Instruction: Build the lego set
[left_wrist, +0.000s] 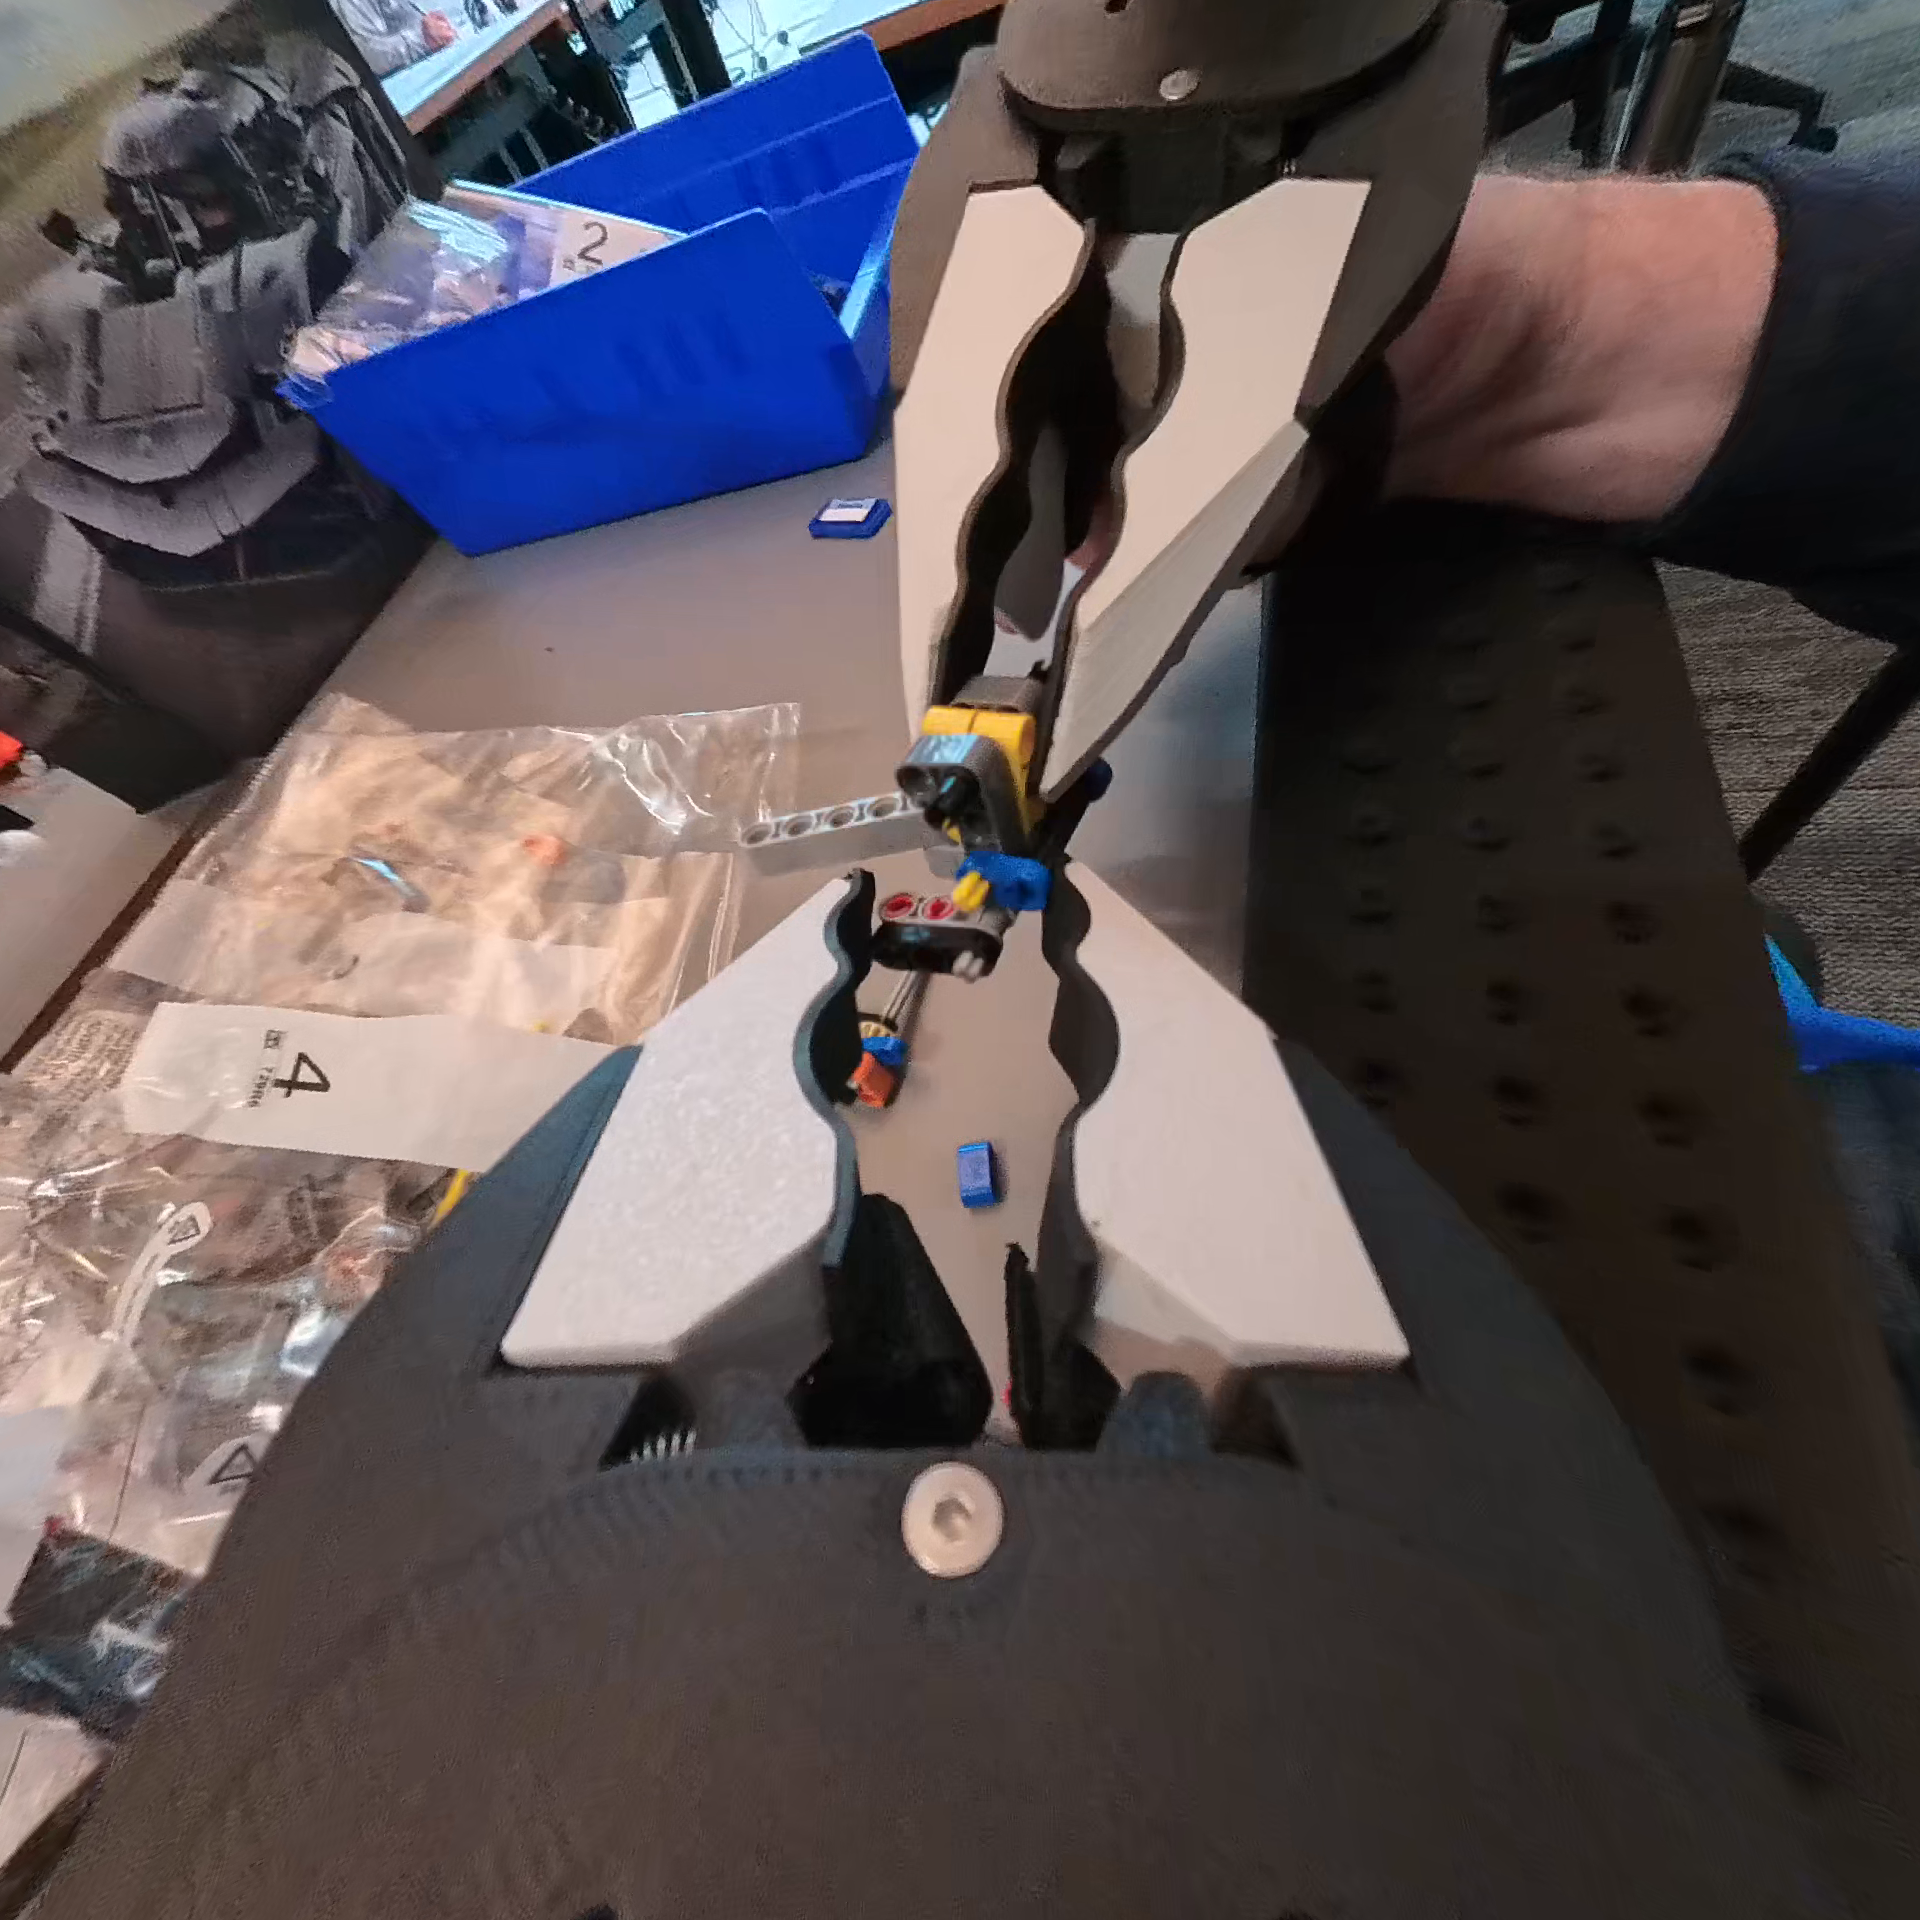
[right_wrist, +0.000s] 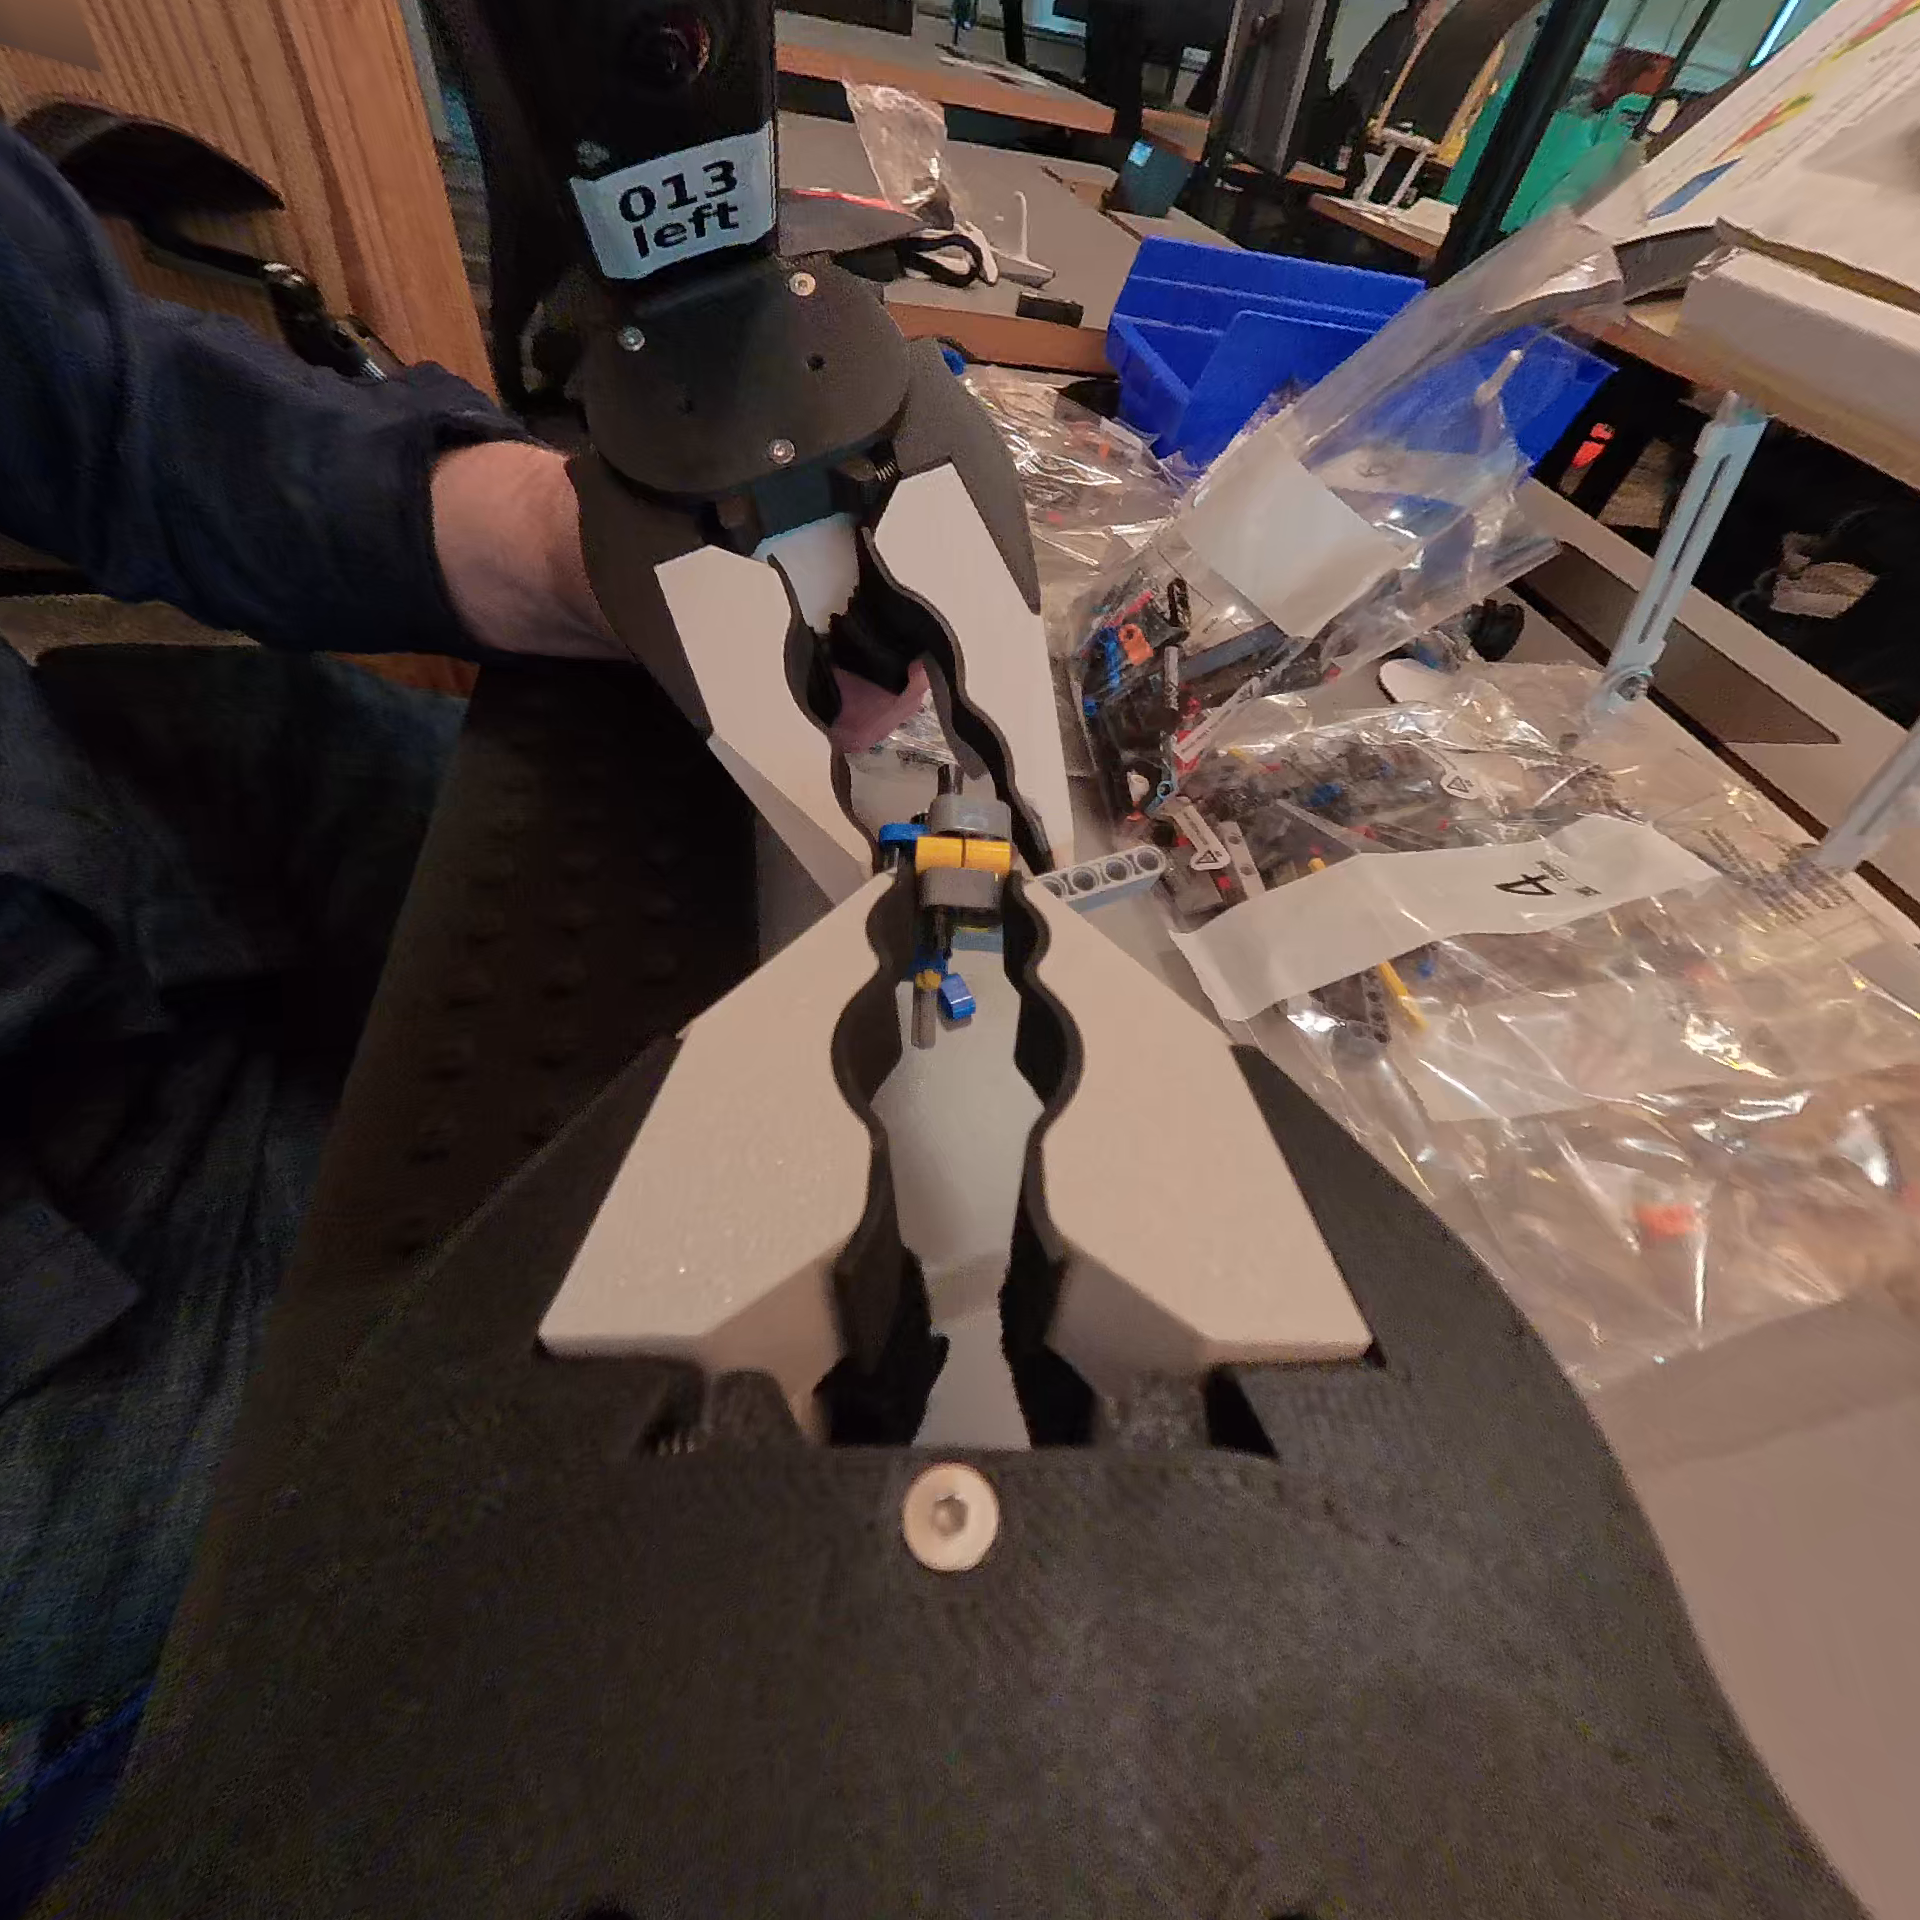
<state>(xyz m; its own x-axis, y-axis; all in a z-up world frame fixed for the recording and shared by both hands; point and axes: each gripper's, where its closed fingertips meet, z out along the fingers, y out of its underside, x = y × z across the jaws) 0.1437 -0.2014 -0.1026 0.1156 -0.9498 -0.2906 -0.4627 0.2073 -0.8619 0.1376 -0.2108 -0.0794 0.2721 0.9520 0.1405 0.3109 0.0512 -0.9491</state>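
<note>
Yellow-and-grey lego assembly (left_wrist: 966, 790) pinched in the right hand-held gripper (left_wrist: 997, 717); the left hand-held gripper (left_wrist: 951, 914), parted, could knock it loose.

Grey desk (left_wrist: 665, 623): blue bins (left_wrist: 623, 384) at far edge, clear parts bags (left_wrist: 416, 935) along left edge, loose blue brick (left_wrist: 975, 1174) mid-desk.
</note>
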